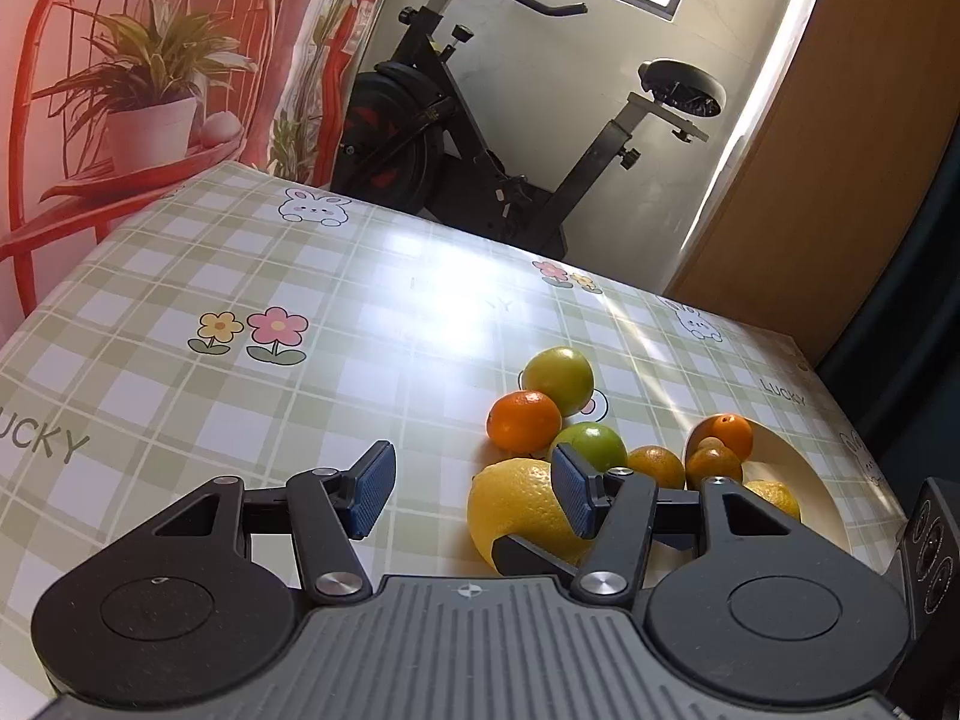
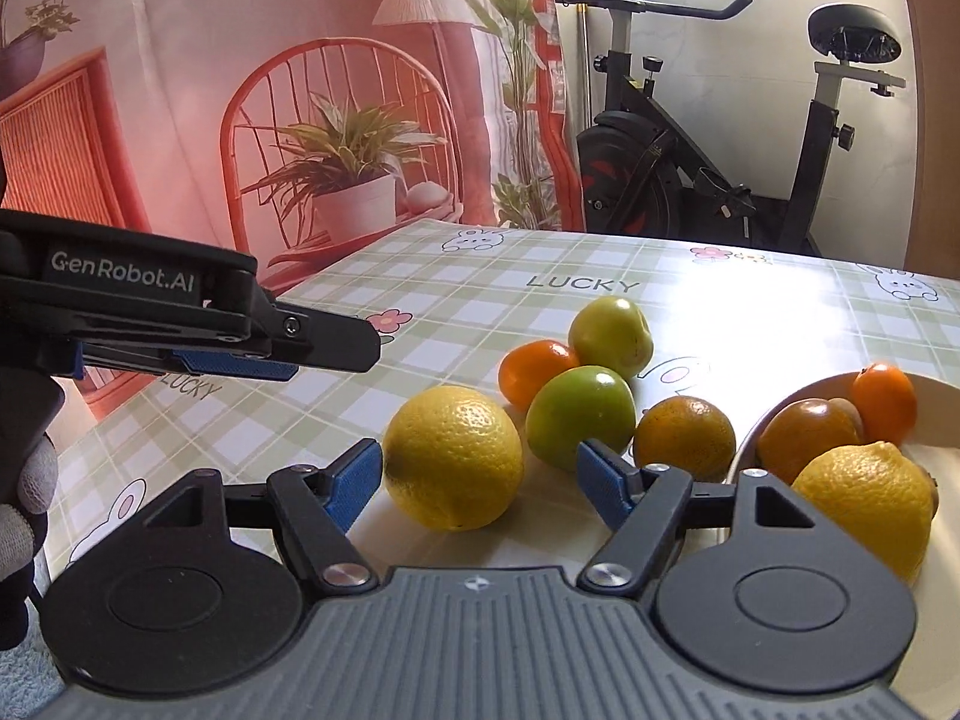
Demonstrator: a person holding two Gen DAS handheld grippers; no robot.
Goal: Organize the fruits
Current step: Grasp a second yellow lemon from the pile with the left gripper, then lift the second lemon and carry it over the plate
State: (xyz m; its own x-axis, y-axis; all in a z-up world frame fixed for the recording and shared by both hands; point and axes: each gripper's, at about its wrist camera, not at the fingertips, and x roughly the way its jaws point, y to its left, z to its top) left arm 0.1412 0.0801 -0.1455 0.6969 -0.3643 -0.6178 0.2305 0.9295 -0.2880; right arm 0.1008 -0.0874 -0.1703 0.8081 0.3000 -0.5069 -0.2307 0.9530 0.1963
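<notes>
A big yellow citrus (image 2: 453, 456) lies on the checked tablecloth between the fingers of my right gripper (image 2: 480, 483). It sits close to the left pad, with a clear gap to the right pad, so the gripper is open. Behind it lie two green apples (image 2: 579, 414) (image 2: 609, 336), a mandarin (image 2: 534, 372) and an orange (image 2: 684, 438). A white bowl (image 2: 939, 420) on the right holds a lemon (image 2: 864, 504) and small oranges. My left gripper (image 1: 474, 489) is open and empty, with the yellow citrus (image 1: 516, 510) partly hidden behind its right finger. It hovers left of the fruit pile.
The left gripper (image 2: 288, 354) shows side-on at the upper left of the right wrist view, with a gloved hand (image 2: 30, 480) below it. A printed backdrop stands behind the table and an exercise bike (image 1: 480, 138) beyond its far edge. The bowl (image 1: 804, 456) sits near the table's right edge.
</notes>
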